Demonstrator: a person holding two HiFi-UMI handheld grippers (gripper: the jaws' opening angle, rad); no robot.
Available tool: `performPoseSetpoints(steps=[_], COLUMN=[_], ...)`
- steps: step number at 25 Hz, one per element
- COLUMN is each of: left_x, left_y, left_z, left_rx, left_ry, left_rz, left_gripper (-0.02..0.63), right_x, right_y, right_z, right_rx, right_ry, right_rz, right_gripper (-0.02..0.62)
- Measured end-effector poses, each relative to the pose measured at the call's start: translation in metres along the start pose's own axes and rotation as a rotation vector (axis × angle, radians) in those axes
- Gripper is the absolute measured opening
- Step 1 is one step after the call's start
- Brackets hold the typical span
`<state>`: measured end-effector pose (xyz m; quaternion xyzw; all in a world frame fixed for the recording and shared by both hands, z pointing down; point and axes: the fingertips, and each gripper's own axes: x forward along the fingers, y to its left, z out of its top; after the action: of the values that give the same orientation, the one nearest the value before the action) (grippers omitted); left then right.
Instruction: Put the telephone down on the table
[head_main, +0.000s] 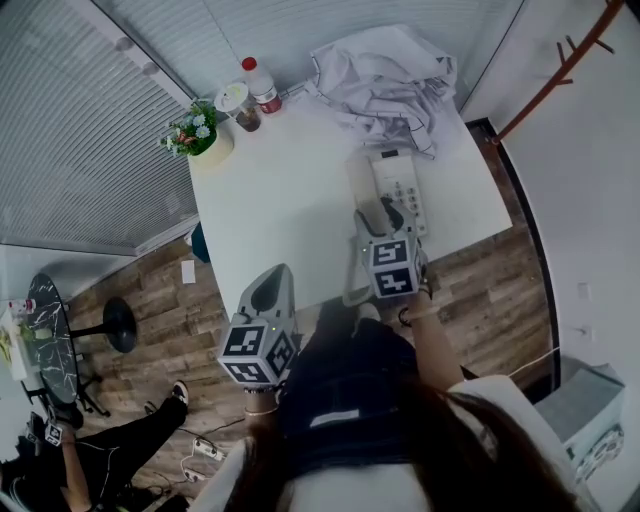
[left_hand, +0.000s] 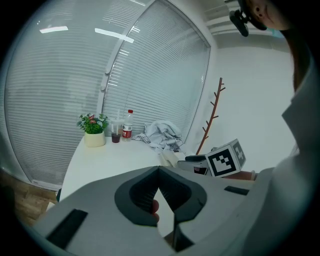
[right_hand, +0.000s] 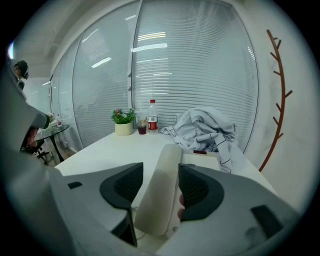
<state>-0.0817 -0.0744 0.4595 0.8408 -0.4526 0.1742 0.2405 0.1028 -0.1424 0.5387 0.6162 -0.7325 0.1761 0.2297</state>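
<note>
Jaws on right gripper (right_hand: 161, 169) stand apart, cream handset (right_hand: 156, 200) lengthwise between them with a gap at the left pad, so I read no clamp. Handset lies at front edge of white table (head_main: 270, 190), just before telephone base (head_main: 398, 182); I can't tell whether it touches tabletop. Left gripper (left_hand: 159, 169) has tips together, empty, near table's front edge, apart from handset.
</note>
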Motion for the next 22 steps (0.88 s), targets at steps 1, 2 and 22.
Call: performPoseSetpoints(steps=[1,2,22], left_x=[0.001,0.001,0.016], left_y=[0.001,0.002,0.036], left_z=[0.000,0.000,0.006], left_rx=[-0.002,-0.004,0.012], left_ry=[0.002,0.005,0.041], left_rz=[-0.003,-0.004,-0.023], left_gripper=[0.000,0.000,0.000], right_x=[0.002,0.003,0.030], right_y=[0.000,-0.001,-0.006], right_z=[-0.002,-0.004,-0.015], right_rx=[0.004,0.008,0.082], right_ry=[0.006,0.011,0.063], right_rz=[-0.004,-0.009,-0.092], right_gripper=[0.233,0.238,0.259])
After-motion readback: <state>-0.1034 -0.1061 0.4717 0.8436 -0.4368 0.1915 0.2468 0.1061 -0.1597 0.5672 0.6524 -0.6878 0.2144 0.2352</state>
